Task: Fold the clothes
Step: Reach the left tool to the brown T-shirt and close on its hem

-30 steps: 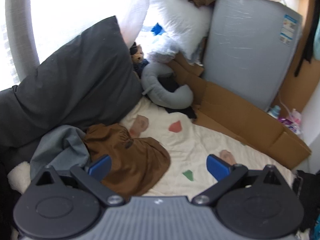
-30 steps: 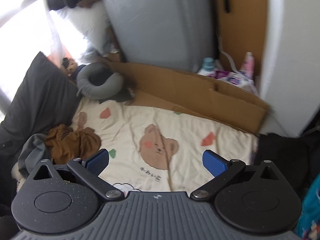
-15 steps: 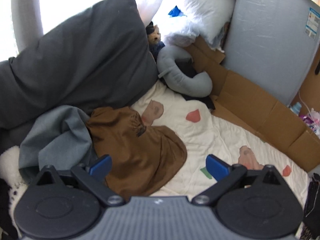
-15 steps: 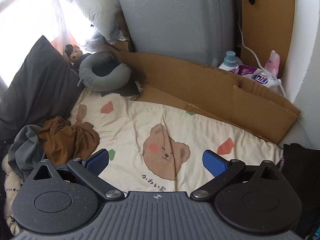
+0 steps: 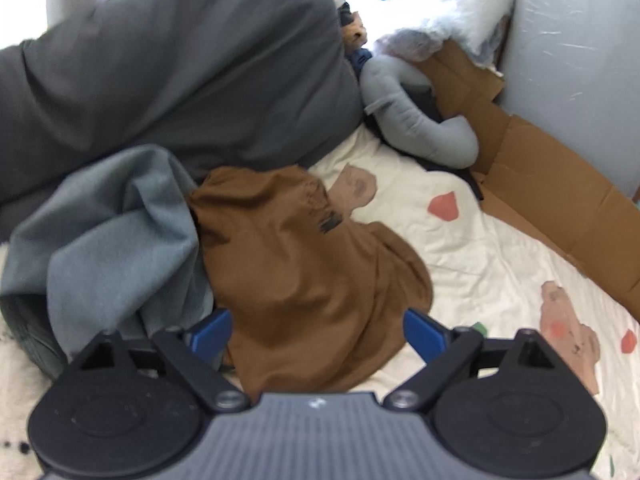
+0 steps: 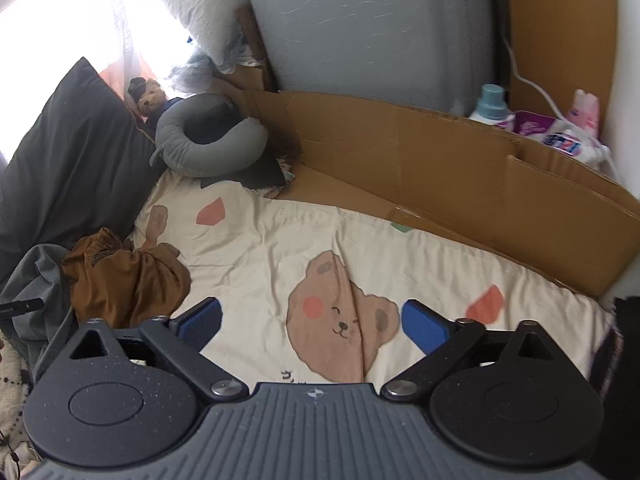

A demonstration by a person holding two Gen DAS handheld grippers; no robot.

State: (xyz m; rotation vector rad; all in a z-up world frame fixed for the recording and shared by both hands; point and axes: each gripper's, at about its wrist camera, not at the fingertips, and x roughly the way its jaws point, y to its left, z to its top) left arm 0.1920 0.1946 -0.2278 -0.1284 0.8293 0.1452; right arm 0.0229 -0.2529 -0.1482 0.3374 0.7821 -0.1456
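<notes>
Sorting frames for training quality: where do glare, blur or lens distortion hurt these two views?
Left wrist view: the window behind the dark grey pillow is blown out white, the crumpled brown garment is slightly motion-blurred. Right wrist view: glare washes the upper left corner, fisheye bends the brown cardboard sheet.

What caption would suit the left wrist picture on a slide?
Left gripper, its jaws closing, above a crumpled brown garment lying beside a grey garment on a bear-print blanket.
</notes>
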